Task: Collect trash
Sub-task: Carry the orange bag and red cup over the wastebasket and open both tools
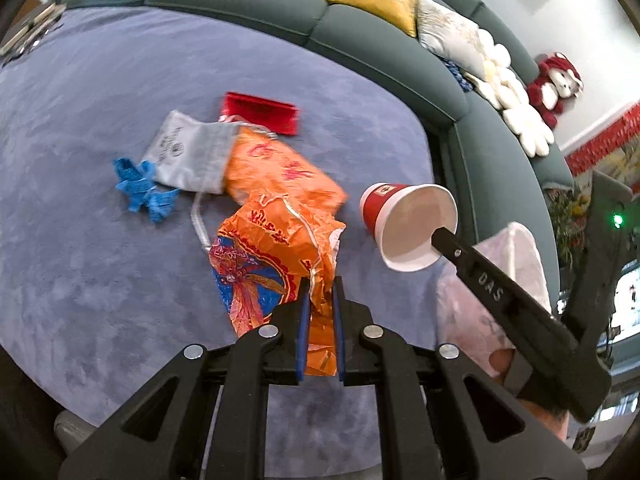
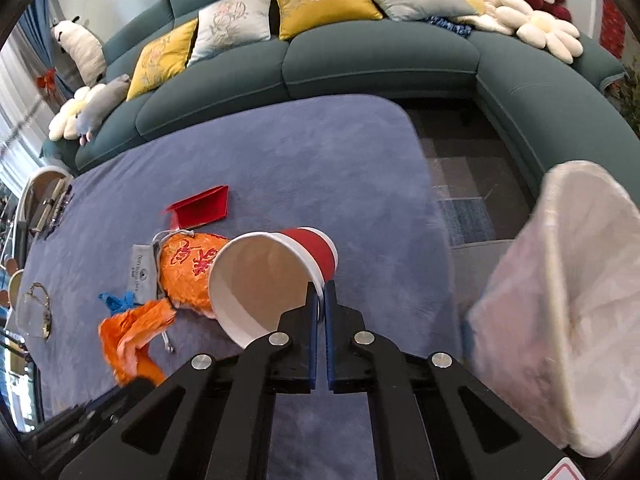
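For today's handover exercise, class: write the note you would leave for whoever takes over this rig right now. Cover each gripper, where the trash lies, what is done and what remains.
Left gripper: shut on the orange wrapper, lifted off the blue rug.
Right gripper: shut on the rim of the red paper cup, held in the air on its side.
White-lined trash bin: to the right, past the rug's edge; nothing can be made out inside it.
On the rug: second orange wrapper, grey pouch, red envelope, blue scrap.
Left to do: drop cup and wrapper in the bin, then collect the rest.
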The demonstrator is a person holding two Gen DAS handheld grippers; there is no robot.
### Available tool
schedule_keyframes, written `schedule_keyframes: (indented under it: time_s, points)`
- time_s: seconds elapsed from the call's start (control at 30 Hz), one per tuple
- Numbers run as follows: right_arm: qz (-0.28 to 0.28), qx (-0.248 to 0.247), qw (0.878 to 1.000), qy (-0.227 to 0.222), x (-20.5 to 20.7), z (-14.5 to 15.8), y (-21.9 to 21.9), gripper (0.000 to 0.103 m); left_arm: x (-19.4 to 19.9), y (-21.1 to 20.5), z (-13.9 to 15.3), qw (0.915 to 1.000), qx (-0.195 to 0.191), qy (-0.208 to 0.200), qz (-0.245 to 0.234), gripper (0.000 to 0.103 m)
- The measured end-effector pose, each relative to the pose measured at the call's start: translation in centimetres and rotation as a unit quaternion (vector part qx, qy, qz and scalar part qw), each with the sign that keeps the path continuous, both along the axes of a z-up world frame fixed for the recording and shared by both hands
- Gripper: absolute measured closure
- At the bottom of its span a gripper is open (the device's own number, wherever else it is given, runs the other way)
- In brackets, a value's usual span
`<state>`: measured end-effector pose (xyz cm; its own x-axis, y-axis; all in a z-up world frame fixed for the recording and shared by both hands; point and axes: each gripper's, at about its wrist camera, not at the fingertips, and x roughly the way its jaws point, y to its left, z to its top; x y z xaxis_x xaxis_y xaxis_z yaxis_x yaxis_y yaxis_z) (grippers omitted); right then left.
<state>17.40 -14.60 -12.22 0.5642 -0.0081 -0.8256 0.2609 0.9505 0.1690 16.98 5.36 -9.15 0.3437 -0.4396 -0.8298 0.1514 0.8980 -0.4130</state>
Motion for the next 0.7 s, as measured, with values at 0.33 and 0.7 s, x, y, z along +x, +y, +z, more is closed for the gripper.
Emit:
schedule_keyframes:
  time_s: [0.33,0.7]
  points:
    - [-0.029,0.017,0.998,-0.058,-5.5,4.1,-4.0,0.1,-3.0,-6.0,3.7,0.9974,0.012,-0.045,-0.056,0.093]
    - [-0.105,0.029,0.988,-0.113,-12.7,7.6,-11.9,0.1,-6.4,-14.6,7.0,0.9864,0.027,-0.094,-0.132,0.093]
